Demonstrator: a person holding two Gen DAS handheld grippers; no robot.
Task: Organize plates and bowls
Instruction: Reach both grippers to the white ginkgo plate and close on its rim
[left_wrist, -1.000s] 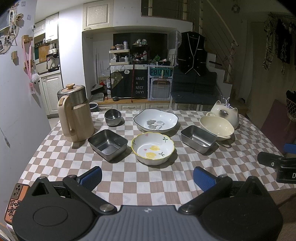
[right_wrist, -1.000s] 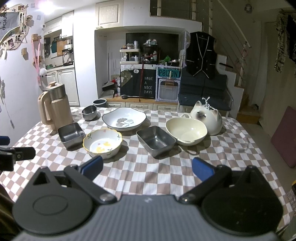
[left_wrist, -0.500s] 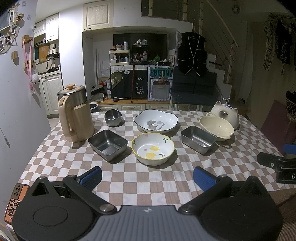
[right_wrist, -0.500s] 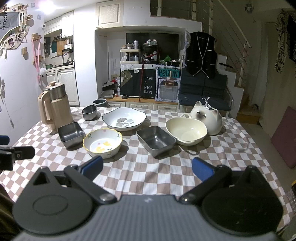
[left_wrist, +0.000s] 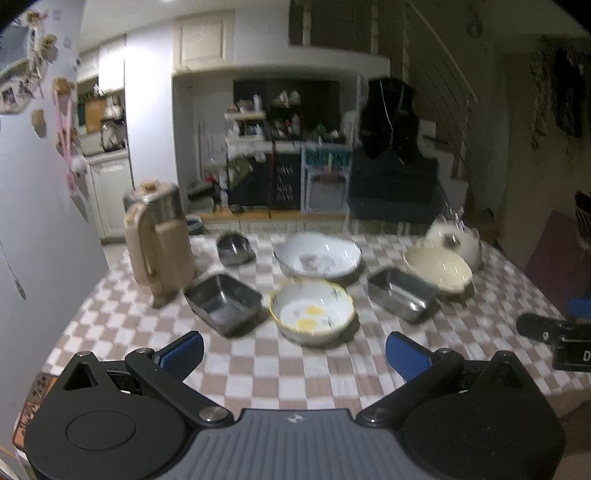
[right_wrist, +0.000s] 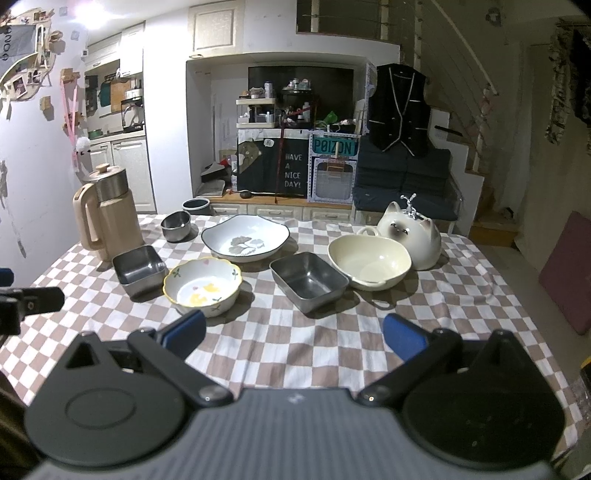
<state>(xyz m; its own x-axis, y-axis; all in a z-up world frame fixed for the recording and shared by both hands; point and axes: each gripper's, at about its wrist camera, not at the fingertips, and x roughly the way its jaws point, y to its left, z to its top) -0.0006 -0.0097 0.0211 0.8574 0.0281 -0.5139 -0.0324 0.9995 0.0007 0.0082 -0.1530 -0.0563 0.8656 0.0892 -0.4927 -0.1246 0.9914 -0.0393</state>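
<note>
So far nothing on the table has been stacked or gathered: the yellow-rimmed bowl (right_wrist: 202, 291) sits nearest, with a square steel tray (right_wrist: 138, 268) just beside it on the left and a rectangular steel tray (right_wrist: 308, 281) to its right. Behind them, farther off, lie the white dish with the grey leaf print (right_wrist: 245, 238), the cream bowl (right_wrist: 369, 261) and a small steel cup (right_wrist: 176, 226) at the far left. Each piece stands alone on the checked tablecloth (right_wrist: 295, 339).

The left gripper (left_wrist: 294, 350) and the right gripper (right_wrist: 294, 334) both hover over the near edge with their blue pads spread wide and nothing between them.

The risks, as I judge them, come mostly from crowding. The yellow-rimmed bowl and the square steel tray are so close that a finger going down between them could knock one into the other. The cream bowl almost touches the cat-shaped ceramic pot (right_wrist: 410, 236) behind it, so a careless lift there might tip that pot. Glazed rims are slick; a shallow pinch could let a bowl swing and drop. The loose cloth may drag and bunch if anything is slid rather than lifted. The left view is blurred, which suggests movement, and a hasty reach could clip the tall beige jug (left_wrist: 159, 243) at the left.
</note>
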